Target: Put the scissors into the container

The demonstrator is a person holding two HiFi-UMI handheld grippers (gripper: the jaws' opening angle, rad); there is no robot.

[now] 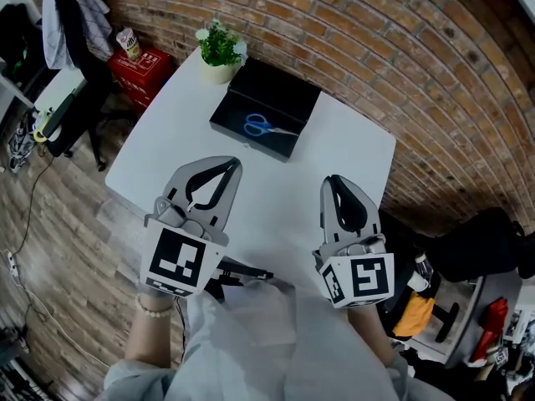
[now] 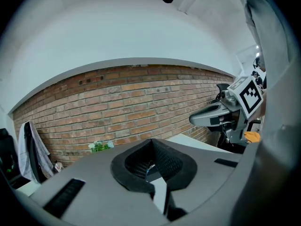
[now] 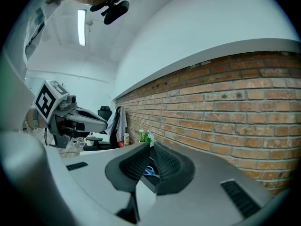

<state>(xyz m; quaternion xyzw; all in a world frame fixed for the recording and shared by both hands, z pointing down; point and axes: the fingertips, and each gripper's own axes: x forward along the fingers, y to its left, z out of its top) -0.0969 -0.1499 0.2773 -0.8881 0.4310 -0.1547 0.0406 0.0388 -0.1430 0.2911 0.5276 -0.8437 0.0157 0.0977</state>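
Left tool [image 1: 229,164] hovers over table [image 1: 338,150] beside brick wall [image 1: 376,48].

Grey, black-padded left tongs [image 1: 224,168] and right tongs [image 1: 334,182]; black-and-white marker cubes [image 1: 177,261]; bead bracelet [image 1: 155,309]; pale grey sleeves [image 1: 138,381].

right tool [image 3: 149,146], jaws together; past its tips, blue scissors [image 3: 151,172] inside black container [image 3: 147,181]

Left cube [image 1: 177,261], on left claw [image 1: 232,164]: I see a black-and-white square marker, a pattern only, no letters or digits.
Right cube [image 1: 359,279], on right claw [image 1: 333,179]: the same kind of marker, nothing I can read.
Can [image 1: 128,43] on red box [image 1: 144,63]: printing present, too small for me to read.
Legible text: none.
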